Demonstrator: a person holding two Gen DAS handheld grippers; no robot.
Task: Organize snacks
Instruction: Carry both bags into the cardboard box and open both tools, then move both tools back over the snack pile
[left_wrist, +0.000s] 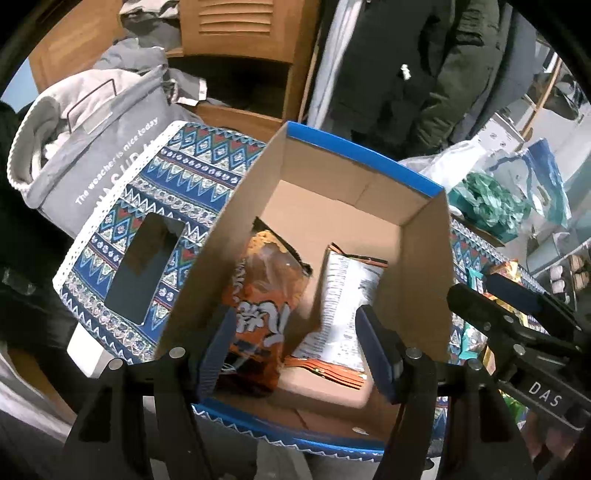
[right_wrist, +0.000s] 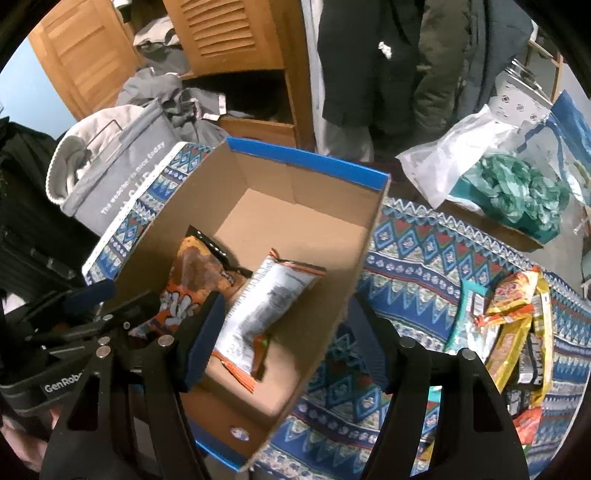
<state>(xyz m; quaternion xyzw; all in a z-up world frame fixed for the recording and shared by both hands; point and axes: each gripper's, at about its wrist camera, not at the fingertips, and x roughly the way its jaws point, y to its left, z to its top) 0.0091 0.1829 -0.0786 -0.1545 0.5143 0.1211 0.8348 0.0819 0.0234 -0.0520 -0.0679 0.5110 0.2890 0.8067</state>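
Note:
An open cardboard box with a blue rim (left_wrist: 362, 155) (right_wrist: 306, 162) stands on the patterned tablecloth. Two snack bags lie inside it: an orange bag (left_wrist: 266, 306) (right_wrist: 195, 273) on the left and a bag showing its white printed back (left_wrist: 343, 295) (right_wrist: 269, 295) leaning beside it. My left gripper (left_wrist: 297, 350) hangs open over the box's near end, both bags below its spread fingers. My right gripper (right_wrist: 286, 339) is open too, straddling the box's right wall, with nothing gripped. Several loose snack packets (right_wrist: 517, 325) lie in a pile on the cloth to the right.
A grey fabric basket of clothes (left_wrist: 92, 147) stands left of the box. A clear plastic bag with teal contents (right_wrist: 509, 184) sits at the back right. A wooden cabinet (right_wrist: 221, 37) and hanging coats (right_wrist: 369, 74) stand behind the table.

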